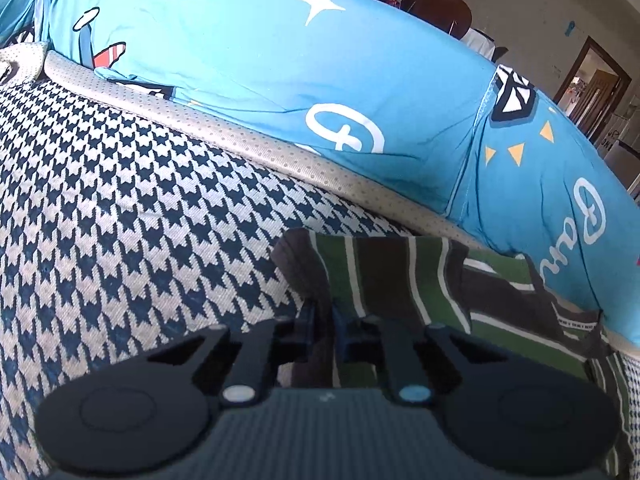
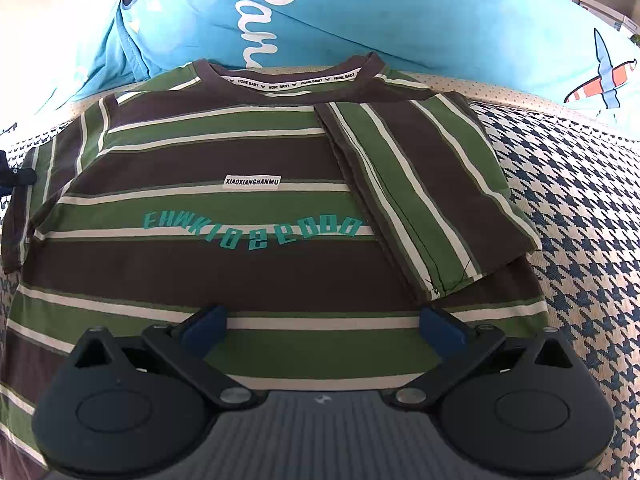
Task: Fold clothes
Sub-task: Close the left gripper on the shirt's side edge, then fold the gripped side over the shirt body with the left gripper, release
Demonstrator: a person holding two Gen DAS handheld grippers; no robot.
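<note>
Blue printed bedding [image 2: 360, 12] fills the 12 o'clock band of the right wrist view and runs from 10 to 3 o'clock in the left wrist view; white script, a star and cartoon figures show on it.

Houndstooth cover [image 1: 120, 208], navy on cream, lies under everything else; a beige dotted strip [image 1: 256, 140] separates it from the blue bedding. Whether this is a bed or a sofa, cannot tell.

Striped T-shirt [image 2: 248, 280], brown, green and cream, lies flat and face up on the houndstooth cover, neckline at 12 o'clock just beside the blue bedding. 1 sleeve [image 2: 424, 200] is folded inward over the chest at 2 o'clock. Teal lettering [image 2: 252, 232] arcs across the front; a white label [image 2: 252, 181] sits above it.

Right tongs [image 2: 322, 322]: spread wide, blue fingertips [image 2: 204, 324] apart, over the lower hem area, gripping nothing.

Left tongs [image 1: 322, 316]: drawn narrow, pinching the striped T-shirt's edge at 5 o'clock in the left wrist view; cloth passes between the fingers.
</note>
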